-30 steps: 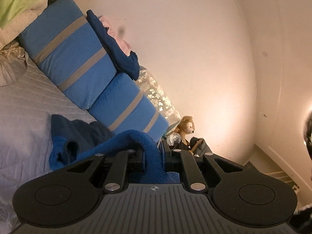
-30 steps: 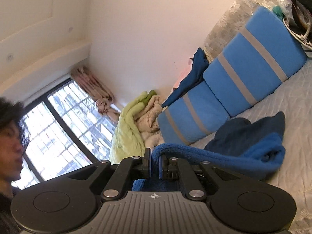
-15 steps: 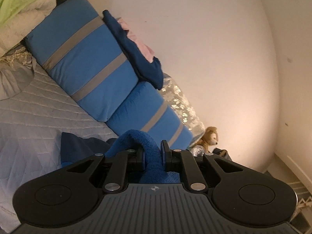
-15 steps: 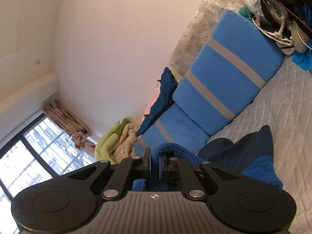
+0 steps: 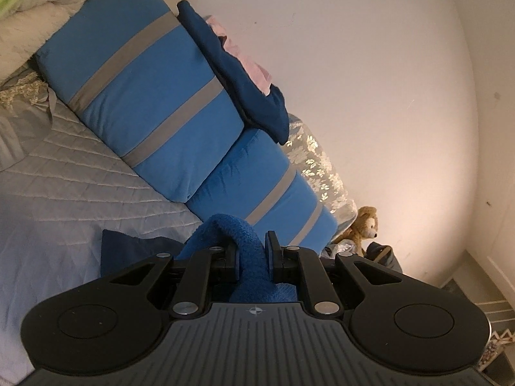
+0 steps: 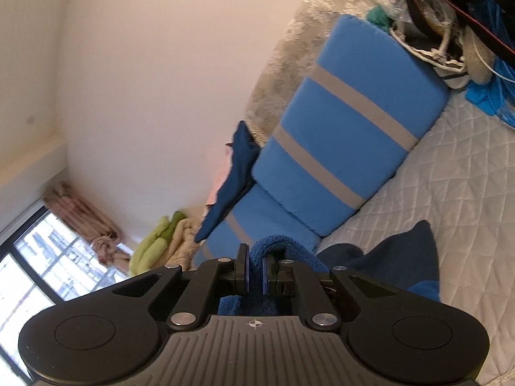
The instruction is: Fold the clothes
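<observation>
So in the left wrist view, the left hand-held gripper (image 5: 252,259) is clamped tight on a thick fold of the fuzzy royal-blue fleece garment (image 5: 230,230), whose rest trails down-left onto the grey quilted bed (image 5: 80,193). Over in the right wrist view, the right hand-held gripper (image 6: 254,271) pinches another edge of that fleece (image 6: 273,246), the cloth running off right, so it looks strung between both hands, neither nearer.

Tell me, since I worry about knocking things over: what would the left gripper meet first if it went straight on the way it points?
Probably the lower blue pillow with grey stripes, directly beyond the left gripper and the fluffy blue garment it clamps; depth is unclear.
</observation>
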`<act>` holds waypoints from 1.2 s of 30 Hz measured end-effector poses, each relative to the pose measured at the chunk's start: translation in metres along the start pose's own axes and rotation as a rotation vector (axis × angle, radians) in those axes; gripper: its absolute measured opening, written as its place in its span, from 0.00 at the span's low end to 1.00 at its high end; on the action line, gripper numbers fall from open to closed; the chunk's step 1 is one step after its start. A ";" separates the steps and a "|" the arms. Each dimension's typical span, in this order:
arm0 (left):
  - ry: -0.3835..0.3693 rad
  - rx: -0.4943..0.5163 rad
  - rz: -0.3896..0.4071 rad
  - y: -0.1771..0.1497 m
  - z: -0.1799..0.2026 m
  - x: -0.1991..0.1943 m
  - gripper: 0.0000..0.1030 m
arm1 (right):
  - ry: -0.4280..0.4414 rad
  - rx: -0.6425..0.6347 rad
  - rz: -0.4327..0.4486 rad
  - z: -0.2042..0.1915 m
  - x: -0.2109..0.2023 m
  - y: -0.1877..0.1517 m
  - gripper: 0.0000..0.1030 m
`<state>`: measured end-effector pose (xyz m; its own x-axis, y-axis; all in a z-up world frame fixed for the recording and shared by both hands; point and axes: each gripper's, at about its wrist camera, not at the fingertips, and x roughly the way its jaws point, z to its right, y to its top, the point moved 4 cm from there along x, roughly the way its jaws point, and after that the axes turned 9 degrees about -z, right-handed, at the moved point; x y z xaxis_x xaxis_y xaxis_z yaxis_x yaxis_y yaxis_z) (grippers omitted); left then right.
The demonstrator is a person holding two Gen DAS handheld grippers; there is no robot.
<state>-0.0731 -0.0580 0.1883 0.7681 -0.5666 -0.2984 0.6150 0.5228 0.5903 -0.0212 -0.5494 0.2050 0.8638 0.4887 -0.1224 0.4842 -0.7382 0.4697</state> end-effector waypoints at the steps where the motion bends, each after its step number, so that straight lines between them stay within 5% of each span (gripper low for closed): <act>1: 0.002 -0.003 -0.004 0.002 -0.002 0.005 0.14 | -0.010 0.009 0.001 0.004 0.004 0.003 0.09; 21: 0.163 -0.231 -0.163 0.037 -0.108 0.126 0.14 | -0.205 0.210 -0.031 0.124 0.102 0.034 0.09; 36: 0.329 -0.260 -0.268 0.049 -0.145 0.193 0.15 | -0.367 0.214 -0.086 0.180 0.164 0.052 0.10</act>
<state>0.1315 -0.0494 0.0510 0.5668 -0.4935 -0.6597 0.7904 0.5518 0.2662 0.1712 -0.5917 0.0520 0.7926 0.3832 -0.4743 0.5411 -0.8006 0.2573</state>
